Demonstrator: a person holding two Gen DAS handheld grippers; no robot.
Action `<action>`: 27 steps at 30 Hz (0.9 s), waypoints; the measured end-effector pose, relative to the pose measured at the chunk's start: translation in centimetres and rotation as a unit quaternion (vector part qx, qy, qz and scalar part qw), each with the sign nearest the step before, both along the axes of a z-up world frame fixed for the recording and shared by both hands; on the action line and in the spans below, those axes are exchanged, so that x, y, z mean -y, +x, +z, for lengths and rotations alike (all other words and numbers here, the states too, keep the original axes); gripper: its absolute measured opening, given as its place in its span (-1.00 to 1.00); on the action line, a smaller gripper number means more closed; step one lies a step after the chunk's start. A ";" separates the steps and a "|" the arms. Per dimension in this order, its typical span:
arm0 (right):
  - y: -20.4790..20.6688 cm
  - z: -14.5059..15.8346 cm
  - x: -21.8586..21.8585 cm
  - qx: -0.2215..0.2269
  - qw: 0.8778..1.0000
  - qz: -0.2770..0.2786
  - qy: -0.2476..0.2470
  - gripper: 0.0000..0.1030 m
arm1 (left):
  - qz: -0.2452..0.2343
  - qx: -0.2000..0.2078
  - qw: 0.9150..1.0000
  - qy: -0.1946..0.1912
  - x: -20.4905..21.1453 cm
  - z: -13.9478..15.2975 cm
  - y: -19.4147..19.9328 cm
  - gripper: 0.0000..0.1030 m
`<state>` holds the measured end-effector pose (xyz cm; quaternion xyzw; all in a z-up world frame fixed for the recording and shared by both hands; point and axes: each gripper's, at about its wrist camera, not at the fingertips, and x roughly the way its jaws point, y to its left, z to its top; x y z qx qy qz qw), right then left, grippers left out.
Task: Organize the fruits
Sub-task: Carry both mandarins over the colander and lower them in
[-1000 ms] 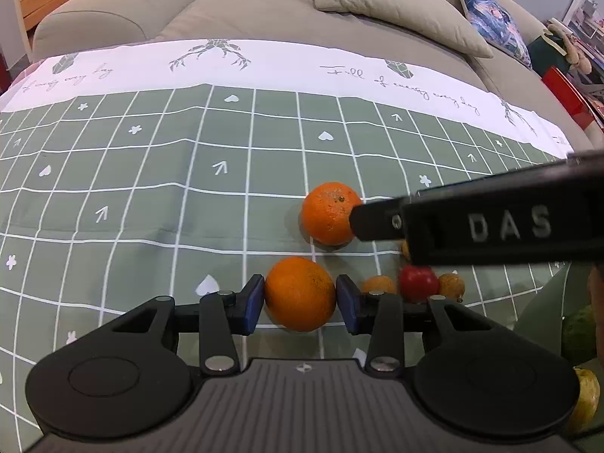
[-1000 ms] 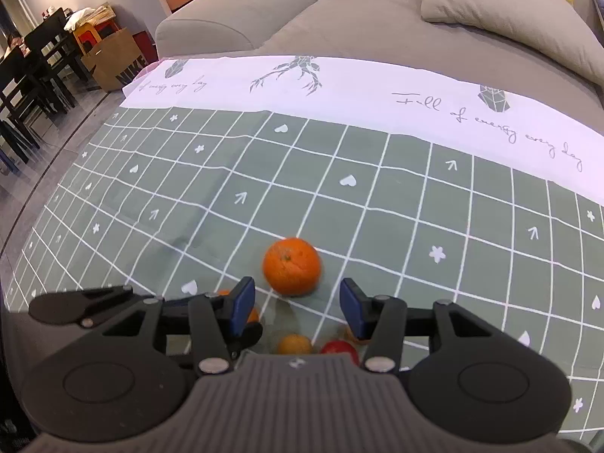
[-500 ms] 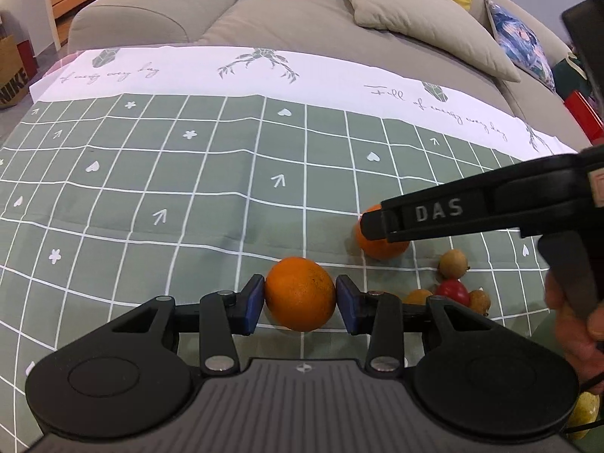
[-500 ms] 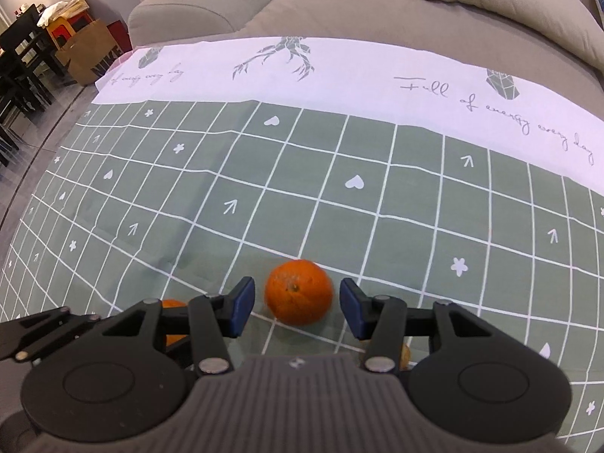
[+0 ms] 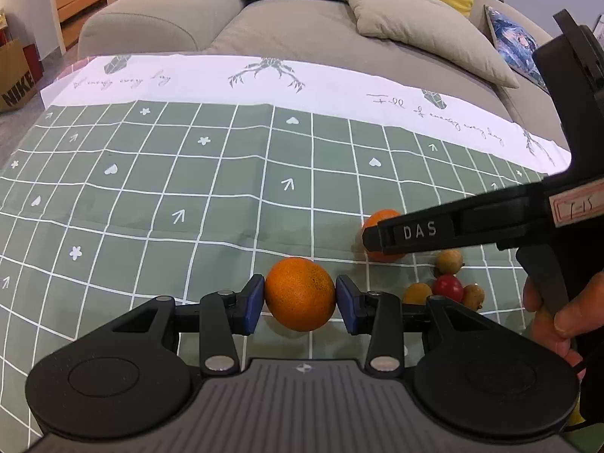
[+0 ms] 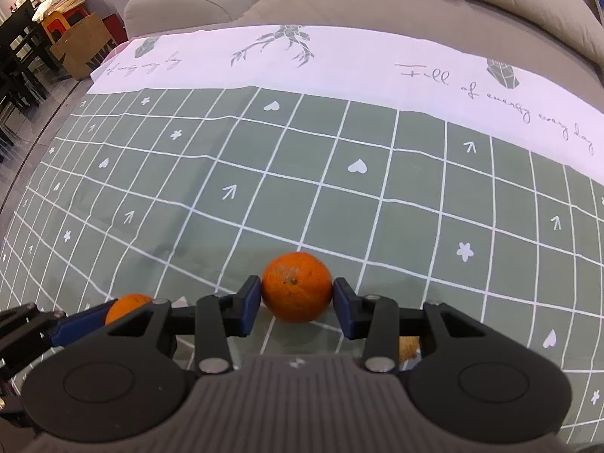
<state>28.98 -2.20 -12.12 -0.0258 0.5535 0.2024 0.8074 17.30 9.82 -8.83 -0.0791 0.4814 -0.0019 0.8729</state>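
My left gripper (image 5: pixel 299 300) is shut on a large orange (image 5: pixel 299 293) and holds it above the green grid tablecloth (image 5: pixel 151 188). My right gripper (image 6: pixel 296 304) is shut on a second orange (image 6: pixel 296 287), which still rests on the cloth; that orange (image 5: pixel 381 222) shows partly hidden behind the right gripper's finger (image 5: pixel 415 232) in the left wrist view. The left gripper's orange (image 6: pixel 128 305) shows at lower left in the right wrist view.
Small fruits lie near the right gripper: a red one (image 5: pixel 447 288) and brown ones (image 5: pixel 448 261), (image 5: pixel 417 293), (image 5: pixel 473 296). A grey sofa (image 5: pixel 302 26) with cushions stands behind the table. A brown fruit (image 6: pixel 409 345) lies under the right gripper.
The left gripper has carried its orange leftward and up, away from the fruit pile. The right gripper moved forward around the second orange and closed on it.
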 end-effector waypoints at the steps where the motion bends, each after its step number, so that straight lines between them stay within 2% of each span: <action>1: -0.3 0.3 0.1 0.002 1.000 0.001 0.002 -0.26 | 0.001 0.001 1.000 -0.003 0.0 0.2 -0.1 -0.11; 11: -4.9 5.3 2.4 0.044 0.998 0.011 0.035 -0.27 | -0.004 0.026 1.000 -0.011 1.1 3.8 -2.6 -0.11; 16: -8.1 7.9 5.4 0.055 0.996 -0.011 0.075 -0.27 | -0.024 0.046 0.999 -0.013 2.5 5.9 -4.6 -0.11; 21: -11.4 10.1 8.3 0.078 0.992 -0.023 0.092 -0.27 | -0.043 0.054 0.997 -0.024 4.0 7.3 -6.2 -0.11; 27: -15.1 11.1 12.5 0.078 0.990 -0.048 0.109 -0.27 | -0.077 0.057 0.995 -0.038 6.7 8.5 -7.8 -0.11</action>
